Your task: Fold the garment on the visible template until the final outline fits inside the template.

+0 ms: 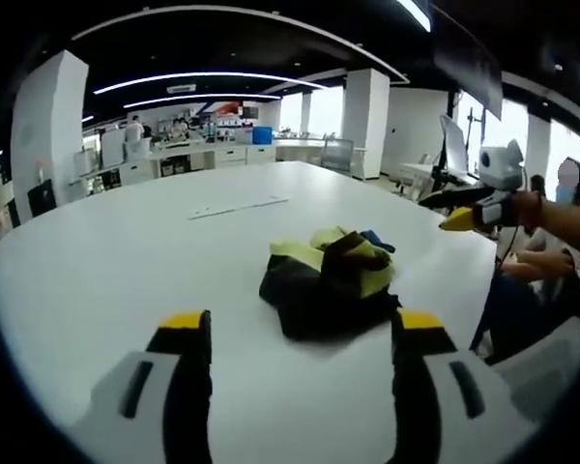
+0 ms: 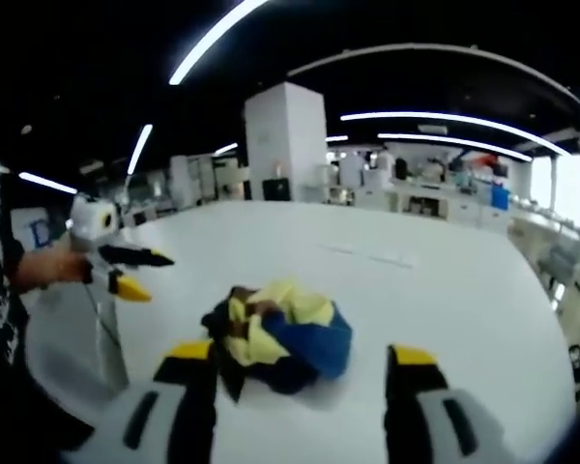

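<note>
I'm seeing the left gripper (image 1: 301,333) hovering low over the white table (image 1: 106,251), jaws standing wide apart, gripping nothing. Just past its tips the garment (image 1: 329,280) is lying in a crumpled heap of black, yellow and blue, not spread flat. I'm reading the right gripper (image 2: 302,367) the same way: jaws wide apart, nothing between them, and the garment (image 2: 280,333) is sitting near its left jaw, on the table (image 2: 464,290). Each gripper is showing up in the other's view, held above the table edge by a hand (image 1: 536,211). Beyond the heap a thin pale strip (image 1: 237,206) is lying flat; I can't tell what it is.
</note>
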Action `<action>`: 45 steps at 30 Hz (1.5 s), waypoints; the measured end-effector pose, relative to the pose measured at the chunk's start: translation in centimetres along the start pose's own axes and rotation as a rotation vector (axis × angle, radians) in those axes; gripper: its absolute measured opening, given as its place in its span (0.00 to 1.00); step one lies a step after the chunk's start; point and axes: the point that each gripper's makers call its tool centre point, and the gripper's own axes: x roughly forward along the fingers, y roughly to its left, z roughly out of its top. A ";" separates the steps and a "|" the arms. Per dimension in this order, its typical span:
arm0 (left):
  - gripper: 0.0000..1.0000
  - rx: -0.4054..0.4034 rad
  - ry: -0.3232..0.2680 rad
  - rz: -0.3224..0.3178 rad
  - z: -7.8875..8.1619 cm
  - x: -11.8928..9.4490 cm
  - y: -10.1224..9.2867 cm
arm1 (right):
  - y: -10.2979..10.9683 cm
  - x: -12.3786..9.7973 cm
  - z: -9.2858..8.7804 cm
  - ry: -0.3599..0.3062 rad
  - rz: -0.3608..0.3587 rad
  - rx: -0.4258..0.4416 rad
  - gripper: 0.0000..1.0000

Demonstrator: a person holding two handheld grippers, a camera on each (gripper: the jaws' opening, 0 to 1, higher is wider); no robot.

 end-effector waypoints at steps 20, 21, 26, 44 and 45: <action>0.43 0.049 0.034 -0.157 -1.0 3.8 -3.0 | 1.6 4.6 -1.6 0.042 0.121 -0.016 0.27; 0.41 0.053 0.042 -0.163 -1.2 4.0 -3.0 | 1.6 4.8 -1.7 0.047 0.124 -0.025 0.25; 0.30 0.067 0.055 -0.174 -1.8 4.8 -2.7 | 1.1 6.0 -2.6 0.075 0.129 -0.053 0.17; 0.06 0.082 0.097 -0.237 -3.3 7.4 -3.8 | 1.2 6.9 -4.4 0.159 0.173 -0.063 0.00; 0.06 0.085 0.104 -0.237 -3.4 7.5 -3.9 | 1.2 7.0 -4.5 0.164 0.173 -0.066 0.00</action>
